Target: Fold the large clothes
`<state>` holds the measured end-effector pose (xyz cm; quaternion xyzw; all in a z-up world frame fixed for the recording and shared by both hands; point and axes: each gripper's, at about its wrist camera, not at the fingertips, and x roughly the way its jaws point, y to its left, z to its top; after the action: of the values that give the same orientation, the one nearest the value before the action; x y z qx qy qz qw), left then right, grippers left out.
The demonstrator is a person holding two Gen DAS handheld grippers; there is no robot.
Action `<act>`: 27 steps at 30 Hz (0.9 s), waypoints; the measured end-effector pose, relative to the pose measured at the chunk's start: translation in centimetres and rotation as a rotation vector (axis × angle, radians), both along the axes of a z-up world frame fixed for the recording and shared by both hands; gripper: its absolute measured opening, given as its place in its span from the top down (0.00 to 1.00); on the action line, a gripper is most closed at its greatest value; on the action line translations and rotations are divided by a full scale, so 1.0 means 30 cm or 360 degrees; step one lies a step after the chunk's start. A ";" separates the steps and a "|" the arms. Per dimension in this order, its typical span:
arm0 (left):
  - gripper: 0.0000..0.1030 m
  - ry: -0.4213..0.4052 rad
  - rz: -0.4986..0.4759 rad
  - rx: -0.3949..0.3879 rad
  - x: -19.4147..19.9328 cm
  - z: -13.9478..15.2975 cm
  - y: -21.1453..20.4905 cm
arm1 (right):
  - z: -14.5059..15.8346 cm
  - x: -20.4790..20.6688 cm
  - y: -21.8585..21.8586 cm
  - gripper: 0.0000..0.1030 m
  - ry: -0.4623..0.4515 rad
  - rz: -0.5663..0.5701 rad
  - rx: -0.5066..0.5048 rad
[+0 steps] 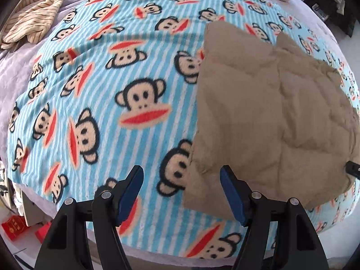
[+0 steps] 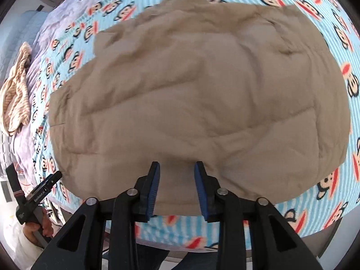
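Left gripper (image 1: pixel 181 193): black two-finger tool with dark blue pads, jaws spread wide, nothing between them. It hangs over bare blanket just beside the near left corner of the garment, not touching it.

Right gripper (image 2: pixel 177 189): same build, jaws partly apart above the garment's near hem. Whether the pads touch the cloth cannot be told; no fold is pinched between them. A bare hand (image 2: pixel 37 226) with a white sleeve holds the left tool at the lower left of the right wrist view.

Tan quilted padded garment (image 2: pixel 198 99): soft, puffy, matte, stitched in panels with shallow creases, lying flat in a roughly rectangular bundle. Placement: on the blanket, towards its right side in the left wrist view. Long axis runs from the near hem away from the person. Near hem straight; far edge lumpy, with a raised peak.

Turquoise-and-white striped fleece blanket printed with cartoon monkey faces (image 1: pixel 94 103): fuzzy, spread over the bed. Broad open stretch left of the garment; narrower strips on the other sides.

Lilac quilted bedspread (image 1: pixel 13 74): shows beyond the blanket's left edge.

Cream cloth with thin dark stripes (image 1: pixel 38 13): crumpled at the far left corner, well apart from the garment.
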<state>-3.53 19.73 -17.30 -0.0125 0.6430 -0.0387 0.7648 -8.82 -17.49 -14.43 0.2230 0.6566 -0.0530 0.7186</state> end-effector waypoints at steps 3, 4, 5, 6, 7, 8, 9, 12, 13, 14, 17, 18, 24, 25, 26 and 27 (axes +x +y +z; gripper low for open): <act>0.30 -0.0011 -0.0007 0.0000 0.023 0.006 -0.013 | 0.011 0.031 0.040 0.59 0.0001 0.0051 0.0018; 0.30 -0.0006 -0.0013 -0.0005 0.029 0.004 -0.018 | 0.014 0.026 0.044 0.59 0.0002 0.0064 0.0021; 0.28 -0.0007 -0.0020 -0.0005 0.029 0.015 -0.035 | 0.021 0.012 0.041 0.58 0.0001 0.0077 0.0026; 0.09 -0.0011 -0.0029 0.0000 0.031 0.015 -0.038 | 0.019 0.019 0.051 0.56 0.0001 0.0084 0.0031; 0.00 -0.0028 -0.0040 0.0020 0.034 0.018 -0.043 | 0.018 0.026 0.059 0.54 0.0001 0.0087 0.0035; 0.00 -0.0050 -0.0045 0.0034 0.037 0.021 -0.042 | 0.017 0.029 0.064 0.53 -0.0001 0.0087 0.0038; 0.00 -0.0058 -0.0063 0.0049 0.041 0.025 -0.048 | 0.017 0.026 0.064 0.52 0.0000 0.0085 0.0040; 0.00 -0.0049 -0.0085 0.0063 0.050 0.021 -0.053 | 0.012 0.018 0.054 0.51 0.0010 0.0069 0.0047; 0.00 -0.0040 -0.0092 0.0069 0.055 0.016 -0.056 | 0.009 0.018 0.053 0.50 0.0014 0.0065 0.0047; 0.00 -0.0037 -0.0095 0.0073 0.057 0.016 -0.058 | 0.007 0.019 0.054 0.50 0.0016 0.0064 0.0046; 0.00 -0.0039 -0.0088 0.0084 0.065 0.014 -0.058 | 0.003 0.022 0.060 0.45 0.0016 0.0065 0.0043; 0.00 -0.0049 -0.0077 0.0111 0.068 0.013 -0.056 | 0.003 0.022 0.064 0.43 0.0015 0.0070 0.0040; 0.00 -0.0025 -0.0106 0.0128 0.096 -0.024 -0.039 | -0.004 0.024 0.081 0.30 0.0020 0.0078 0.0022; 0.00 -0.0010 -0.0125 0.0091 0.101 -0.031 -0.036 | -0.006 0.023 0.084 0.30 0.0022 0.0077 0.0018; 0.00 -0.0006 -0.0131 0.0065 0.104 -0.035 -0.035 | -0.009 0.023 0.085 0.30 0.0026 0.0076 0.0016; 0.00 -0.0001 -0.0140 0.0016 0.110 -0.037 -0.029 | -0.014 0.022 0.086 0.30 0.0032 0.0071 0.0014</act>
<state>-0.23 18.85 -18.41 0.0197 0.6428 -0.0691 0.7626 -8.16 -14.91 -14.84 0.2109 0.6688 -0.0364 0.7120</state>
